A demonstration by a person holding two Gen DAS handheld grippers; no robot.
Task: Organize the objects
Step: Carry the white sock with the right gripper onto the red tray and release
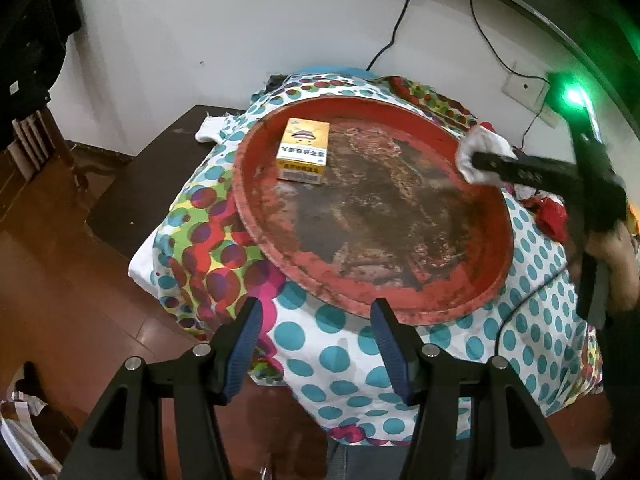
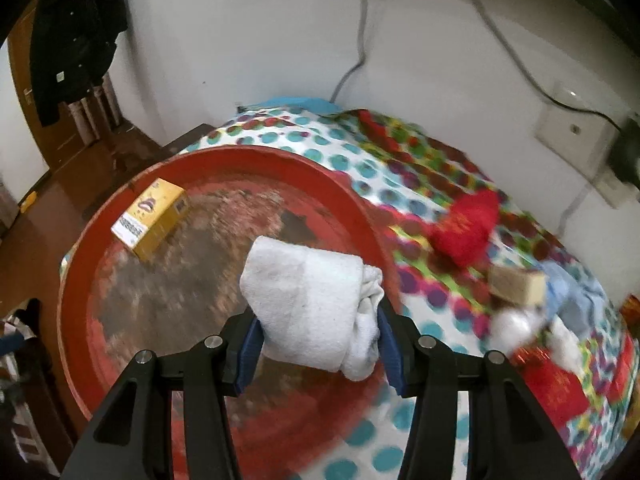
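In the left wrist view, the left hand-held gripper (image 1: 316,344) fills the bottom of the frame, its blue-padded jaws standing apart with nothing between them, above the near edge of a polka-dot cloth (image 1: 352,364) that drapes over the desk. Just beyond the fingertips lies the near rim of a big round red tray (image 1: 400,312), its floor worn brown and patchy. Brown floor (image 1: 72,280) shows at lower left. At the tray's far left, in the upper middle of the frame, a yellow box (image 1: 303,149) lies flat inside it.

In the right wrist view, the right hand-held gripper (image 2: 318,344) sits at the bottom centre, clamped on a rolled white towel (image 2: 312,300) that sticks up and away from the pads, held over the right part of the tray. From the left camera this gripper comes in from the right edge, with the towel at the tray's upper right rim and a hand gripping the handle at the far right.

To the right of the tray, on the cloth, lie blurred items: a red packet (image 2: 556,388) at lower right, a tan block (image 2: 518,284), a light blue cloth (image 2: 576,292), and a red fuzzy thing (image 2: 468,228) farther back. Behind all stands a white wall (image 2: 260,40) with dangling cables (image 2: 360,40) and a socket plate (image 2: 576,132) at upper right.
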